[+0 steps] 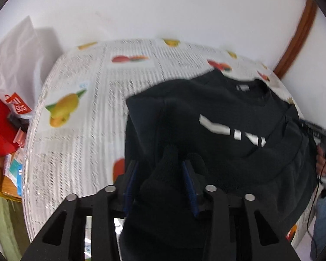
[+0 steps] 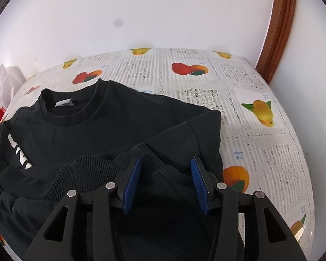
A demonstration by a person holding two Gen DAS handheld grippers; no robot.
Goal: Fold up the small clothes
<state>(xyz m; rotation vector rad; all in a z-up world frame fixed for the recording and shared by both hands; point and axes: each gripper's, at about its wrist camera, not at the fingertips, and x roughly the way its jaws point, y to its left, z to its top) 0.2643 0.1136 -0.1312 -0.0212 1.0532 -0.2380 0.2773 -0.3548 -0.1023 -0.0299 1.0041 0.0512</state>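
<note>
The black sweatshirt (image 2: 102,128) lies on the fruit-printed tablecloth (image 2: 260,82), collar toward the wall, chest print up, with its ribbed hem (image 2: 93,169) bunched toward the near edge. The fabric appears thick, soft and limp; it should drape and crease readily, weigh little, and not slip much on the cloth. Judged best hold: the ribbed hem or a seam, where the layers are thick and give the pads something to bite. The right gripper (image 2: 165,169) stands parted over the hem, blue pads clear of the fabric on both sides. The left gripper (image 1: 160,171) has a fold of the garment pinched up between its pads. Red packaging (image 1: 0,117) sits well apart at the table's side.
</note>
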